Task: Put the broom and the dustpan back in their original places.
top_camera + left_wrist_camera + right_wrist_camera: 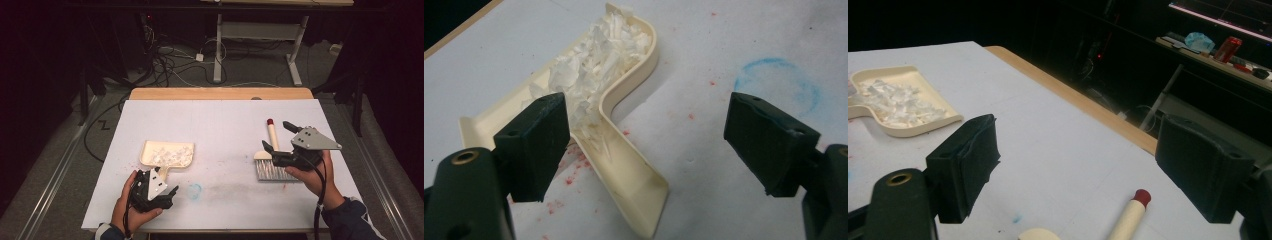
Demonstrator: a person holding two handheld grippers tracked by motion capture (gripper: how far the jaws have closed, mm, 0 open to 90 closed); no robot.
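Observation:
A cream dustpan (150, 150) lies left of centre on the white sheet, loaded with white paper shreds (170, 154). Its short handle (636, 187) points toward my left gripper (162, 182), which is open, with the handle lying between and below its jaws, untouched (651, 135). At the right lies a hand brush with a cream handle (273, 136), a red tip (1141, 197) and grey bristles (270, 171). My right gripper (279, 136) hovers open over that handle; its jaws straddle it, and the handle shows low in the right gripper view (1078, 150).
A blue chalk ring (195, 190) and red specks (574, 167) mark the sheet near the front. The wooden table edge (220, 93) runs along the back. Beyond it are desk legs (218, 50) and floor cables (170, 65). A shelf holds a red can (1228, 48).

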